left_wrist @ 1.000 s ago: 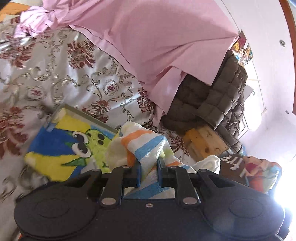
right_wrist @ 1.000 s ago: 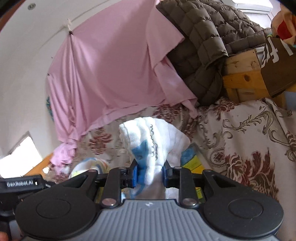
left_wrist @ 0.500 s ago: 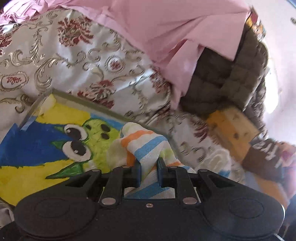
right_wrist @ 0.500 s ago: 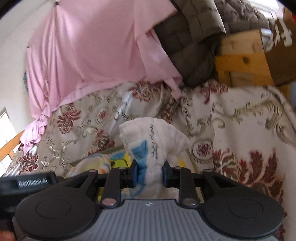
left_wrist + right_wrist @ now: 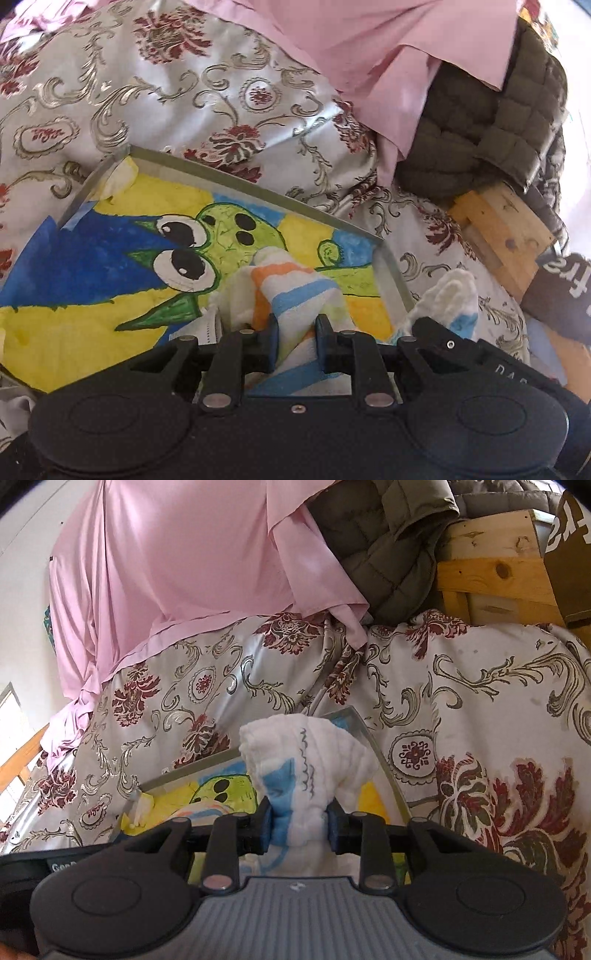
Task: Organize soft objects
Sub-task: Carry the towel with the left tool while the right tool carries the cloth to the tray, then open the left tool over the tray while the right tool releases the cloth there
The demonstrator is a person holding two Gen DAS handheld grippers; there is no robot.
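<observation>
Your left gripper (image 5: 295,334) has its fingers narrow around the striped cloth (image 5: 291,291), a bunched orange, blue and white piece, and the jaws are easing open with the cloth still between them. The cloth hangs over the tray (image 5: 236,179), a shallow grey-rimmed box lying on the floral bedspread (image 5: 184,92). Only the left wrist view gives you the tray's whole floor: a painted green cartoon face (image 5: 207,243) with big eyes on yellow and blue.

Your right gripper (image 5: 300,827) has its fingers on either side of the white cloth (image 5: 306,753), a quilted piece with a blue patch, and those jaws are opening too, with the cloth between the pads. It sits above the tray's right part, near the rim.

The right wrist view shows the pink sheet (image 5: 177,565) hanging far up a wall, while the left view shows only its lower edge. Both views catch the dark quilted jacket (image 5: 491,122) and the wooden crate (image 5: 495,572) beyond the bedspread.
</observation>
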